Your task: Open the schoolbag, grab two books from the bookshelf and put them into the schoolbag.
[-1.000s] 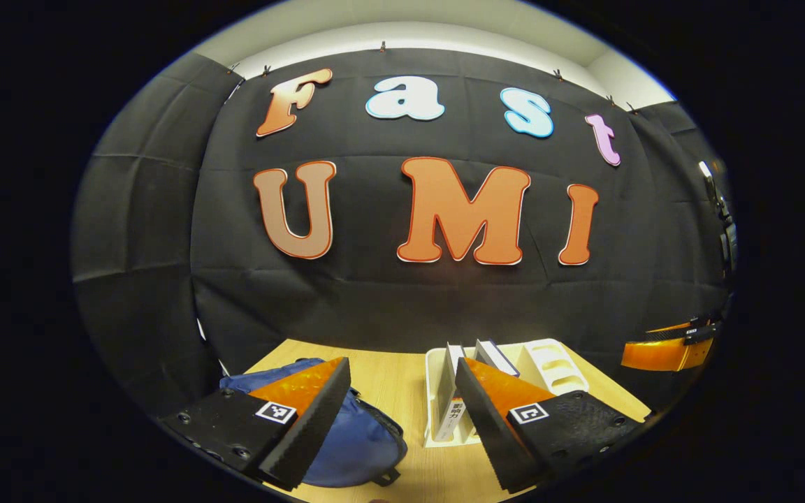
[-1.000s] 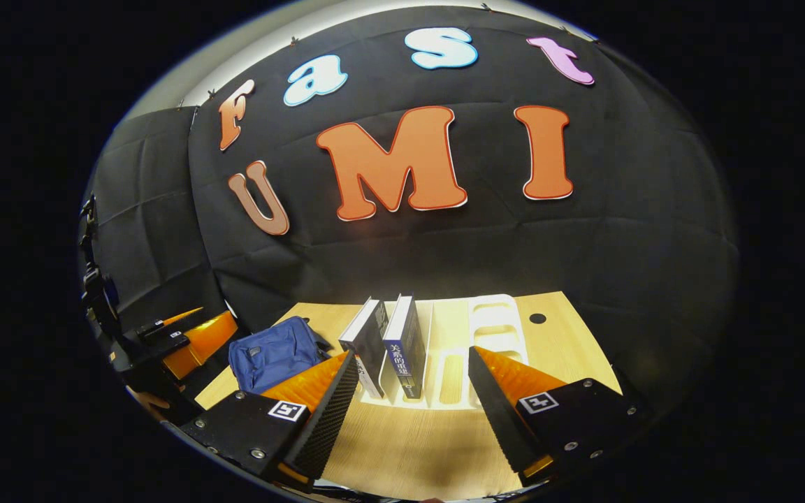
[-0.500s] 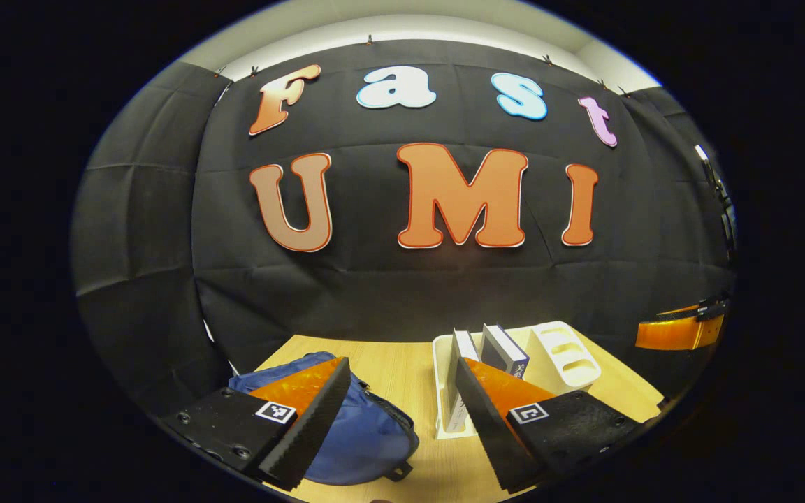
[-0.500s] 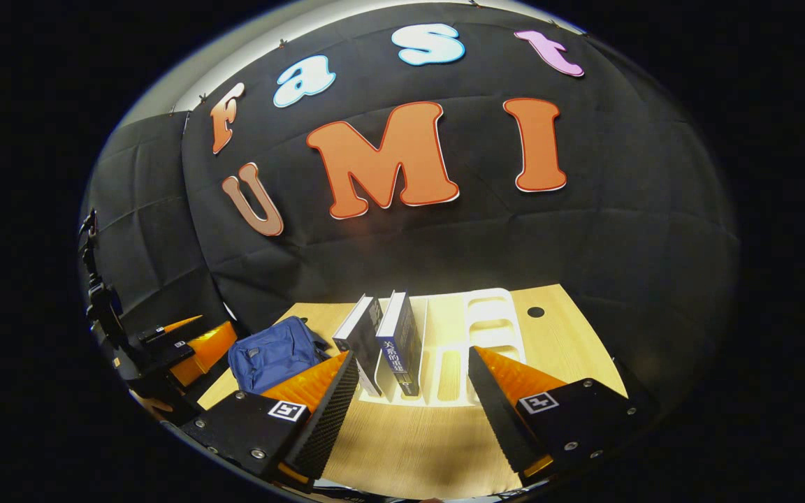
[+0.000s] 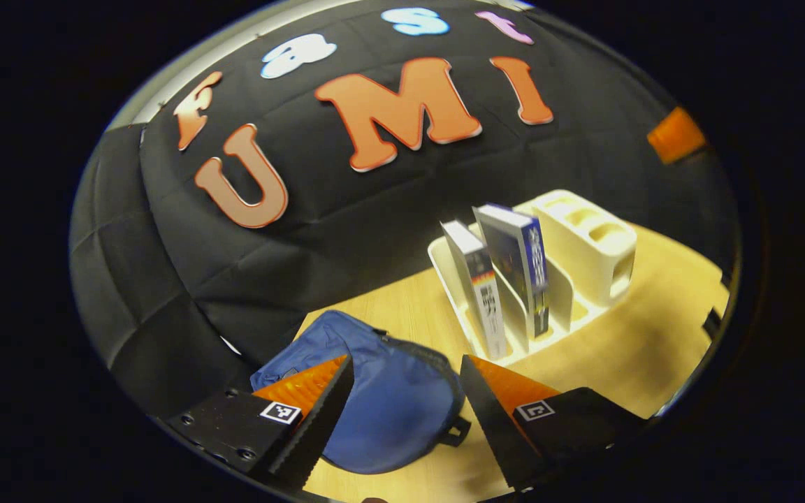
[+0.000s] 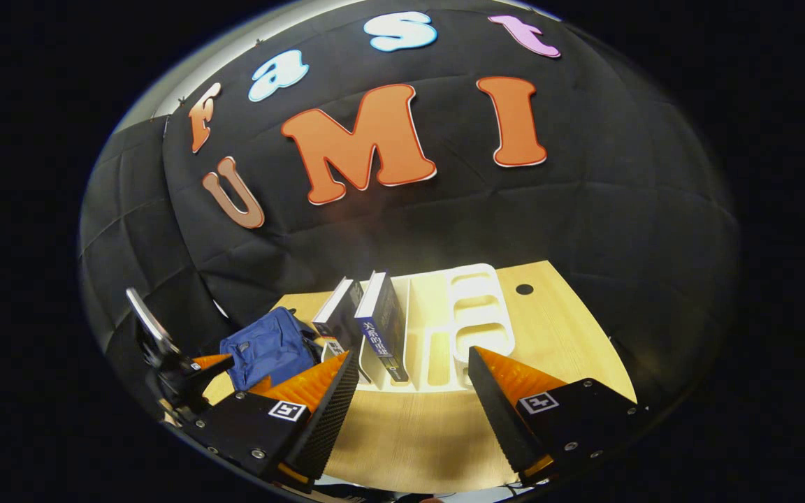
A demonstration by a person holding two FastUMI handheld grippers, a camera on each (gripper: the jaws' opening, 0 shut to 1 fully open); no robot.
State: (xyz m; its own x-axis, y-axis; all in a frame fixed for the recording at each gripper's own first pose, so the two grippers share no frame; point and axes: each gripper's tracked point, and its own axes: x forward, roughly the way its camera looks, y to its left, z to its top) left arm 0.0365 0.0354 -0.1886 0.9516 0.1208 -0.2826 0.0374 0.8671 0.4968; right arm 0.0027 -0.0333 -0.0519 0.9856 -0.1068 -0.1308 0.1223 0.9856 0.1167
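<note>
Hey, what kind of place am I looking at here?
Probably a staged recording booth set up as a study desk: black cloth wall behind a wooden table, with a blue schoolbag and a white bookshelf holding two books.

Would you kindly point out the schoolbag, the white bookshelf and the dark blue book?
schoolbag (image 5: 392,402), left gripper view, on its blue fabric top.
bookshelf (image 5: 588,241), left gripper view, on its white end wall.
dark blue book (image 6: 383,328), right gripper view, on its cover.

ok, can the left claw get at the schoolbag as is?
Probably yes: the left claw is open, with the blue schoolbag just ahead between its fingers and nothing in between.
</note>
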